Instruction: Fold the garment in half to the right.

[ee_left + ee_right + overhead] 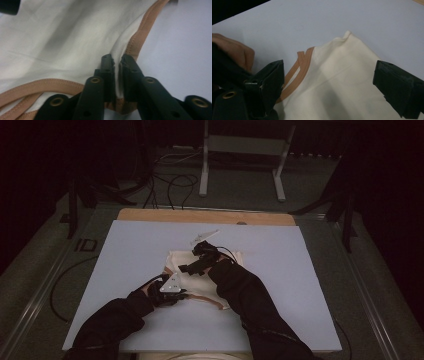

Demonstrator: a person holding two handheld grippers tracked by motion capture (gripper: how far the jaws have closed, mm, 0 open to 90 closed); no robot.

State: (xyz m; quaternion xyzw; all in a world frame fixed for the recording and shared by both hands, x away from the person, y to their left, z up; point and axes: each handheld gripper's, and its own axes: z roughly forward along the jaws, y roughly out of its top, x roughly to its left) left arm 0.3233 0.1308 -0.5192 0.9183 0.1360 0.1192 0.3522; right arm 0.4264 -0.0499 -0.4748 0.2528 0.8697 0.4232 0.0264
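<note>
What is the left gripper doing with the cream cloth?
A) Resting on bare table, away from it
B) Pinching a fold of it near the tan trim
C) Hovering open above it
B: the left gripper has its jaws closed on a fold of the cream cloth beside the tan trim.

A pale board point(125, 265) is lying on a wooden tabletop point(200, 216), while black cables point(172, 185) and a white metal frame point(240, 150) are resting on the floor beyond.
</note>
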